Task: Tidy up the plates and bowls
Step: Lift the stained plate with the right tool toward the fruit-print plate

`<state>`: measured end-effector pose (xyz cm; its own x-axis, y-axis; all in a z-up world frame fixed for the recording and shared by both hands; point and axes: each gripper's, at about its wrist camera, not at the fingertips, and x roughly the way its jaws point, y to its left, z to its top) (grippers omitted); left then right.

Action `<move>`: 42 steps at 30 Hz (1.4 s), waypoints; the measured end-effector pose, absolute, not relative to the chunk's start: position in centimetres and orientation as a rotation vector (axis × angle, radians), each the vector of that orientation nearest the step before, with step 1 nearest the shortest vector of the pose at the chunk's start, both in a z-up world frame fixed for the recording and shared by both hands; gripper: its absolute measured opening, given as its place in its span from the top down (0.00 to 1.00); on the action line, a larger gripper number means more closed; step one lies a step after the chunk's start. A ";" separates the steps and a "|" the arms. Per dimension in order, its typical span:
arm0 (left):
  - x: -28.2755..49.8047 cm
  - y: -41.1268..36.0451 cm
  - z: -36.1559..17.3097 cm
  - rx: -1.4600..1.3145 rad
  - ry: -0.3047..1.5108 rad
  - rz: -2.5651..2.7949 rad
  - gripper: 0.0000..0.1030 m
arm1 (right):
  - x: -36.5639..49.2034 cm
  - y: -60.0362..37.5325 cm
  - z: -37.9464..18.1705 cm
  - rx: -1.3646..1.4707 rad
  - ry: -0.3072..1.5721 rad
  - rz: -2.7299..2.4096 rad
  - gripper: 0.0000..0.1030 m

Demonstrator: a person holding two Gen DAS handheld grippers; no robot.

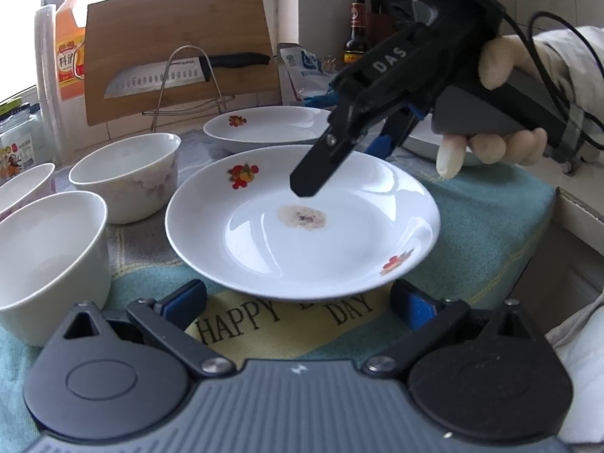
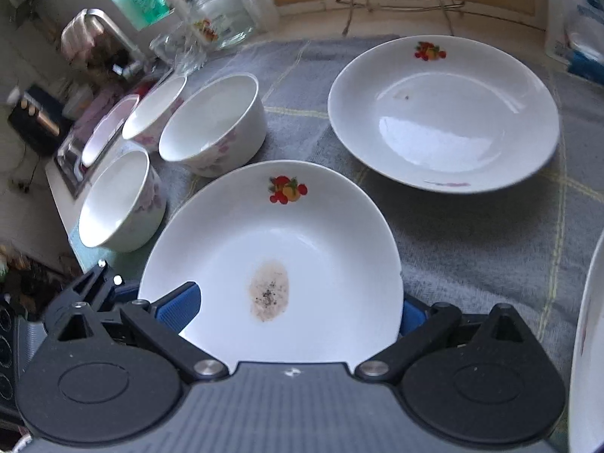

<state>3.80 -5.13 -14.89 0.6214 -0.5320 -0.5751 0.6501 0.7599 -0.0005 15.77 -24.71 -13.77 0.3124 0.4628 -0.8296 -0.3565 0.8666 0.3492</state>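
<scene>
Two hand-held grippers [image 1: 298, 304] [image 2: 300, 313] spread, stained plate [image 1: 302, 222] between

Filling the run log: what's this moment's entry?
left gripper: open, before stained plate | right gripper: open above it | bowls: unstacked

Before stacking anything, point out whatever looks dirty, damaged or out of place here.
The near plate has a brownish smear with dark specks in its centre, so it looks unwashed. The far plate carries a small dark speck. No chips, cracks or spills show.
</scene>
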 end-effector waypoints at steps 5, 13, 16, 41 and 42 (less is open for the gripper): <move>4.2 -5.2 -14.8 0.221 0.589 -0.696 0.00 | 16.3 -24.9 -13.8 0.095 1.127 0.578 0.00; 4.4 -5.0 -14.7 0.246 0.580 -0.727 0.00 | 18.5 -25.7 -13.6 0.170 1.156 0.649 0.00; 4.5 -5.0 -14.7 0.260 0.571 -0.740 0.00 | 19.2 -25.6 -13.7 0.182 1.190 0.681 0.00; 5.0 -4.8 -13.5 0.297 0.586 -0.774 0.00 | 19.5 -26.3 -13.5 0.250 1.280 0.745 0.00; 5.0 -4.8 -13.2 0.293 0.588 -0.776 0.00 | 19.4 -26.3 -13.4 0.250 1.278 0.743 0.00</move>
<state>5.00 -4.83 -13.19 0.5653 -0.5700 -0.5963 0.7280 0.6847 0.0357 19.40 -26.35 -13.40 0.0979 0.6261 -0.7736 -0.3622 0.7464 0.5583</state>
